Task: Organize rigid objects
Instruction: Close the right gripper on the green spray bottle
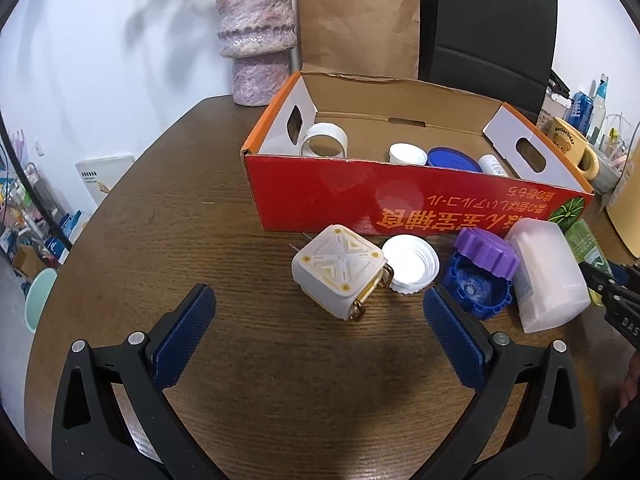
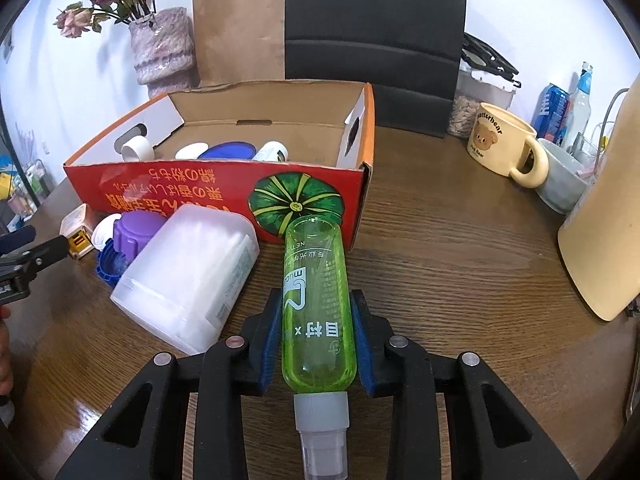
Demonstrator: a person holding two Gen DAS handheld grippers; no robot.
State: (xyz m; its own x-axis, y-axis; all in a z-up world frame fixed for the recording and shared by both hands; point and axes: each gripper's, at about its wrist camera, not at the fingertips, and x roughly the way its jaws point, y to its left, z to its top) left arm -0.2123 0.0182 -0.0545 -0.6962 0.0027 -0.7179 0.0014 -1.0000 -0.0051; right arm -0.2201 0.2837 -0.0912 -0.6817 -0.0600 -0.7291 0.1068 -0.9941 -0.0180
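Right gripper [image 2: 316, 344] clamped on translucent green plastic bottle [image 2: 316, 300]; left gripper [image 1: 318, 320] spread wide, empty, near ridged white cube [image 1: 340, 270]; bottle hidden from left view

The green bottle [image 2: 318, 300] has its nozzle cut by the bottom edge; the box [image 1: 400, 196] hides its contents partly.

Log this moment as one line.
right gripper: shut on green bottle | left gripper: open, empty | red box: partly filled
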